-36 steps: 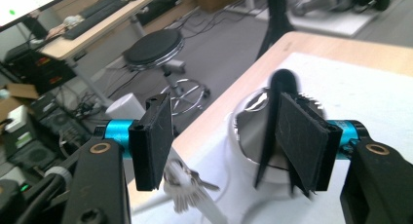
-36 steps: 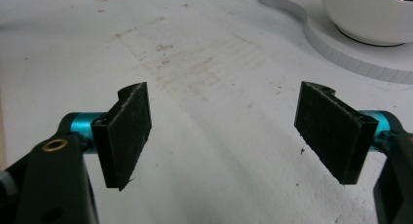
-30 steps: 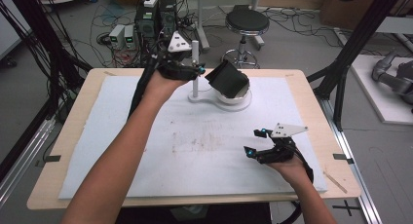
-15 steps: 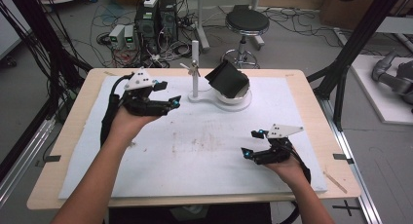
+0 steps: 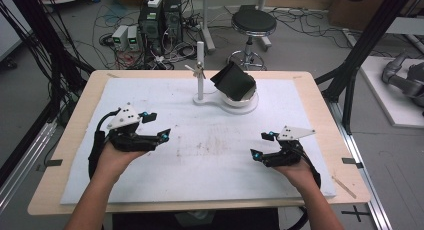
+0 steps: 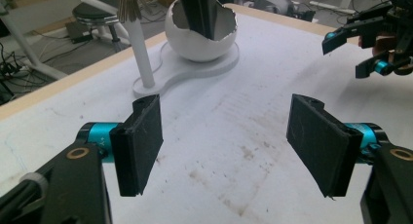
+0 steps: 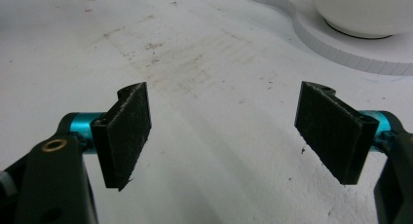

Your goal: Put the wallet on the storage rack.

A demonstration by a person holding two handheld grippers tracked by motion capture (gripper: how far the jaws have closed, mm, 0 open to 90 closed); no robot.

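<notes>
Both tongs rest low over the white mat (image 5: pixel 210 155), empty. The left gripper (image 5: pixel 162 136) has just been opening its jaws, nothing between them; the right gripper (image 5: pixel 256 152) is spread wide too. Ahead of both stands the dark wallet-like case (image 5: pixel 234 81), tilted in a white bowl-shaped holder (image 5: pixel 240 100) beside a white post (image 5: pixel 200 70). The case seems light, stiff and perhaps slippery; I would grip its upper edge.

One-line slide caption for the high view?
Both hand-held grippers, left gripper and right gripper, rest open and empty on the white mat, apart from the white stand holding a black pouch.
</notes>
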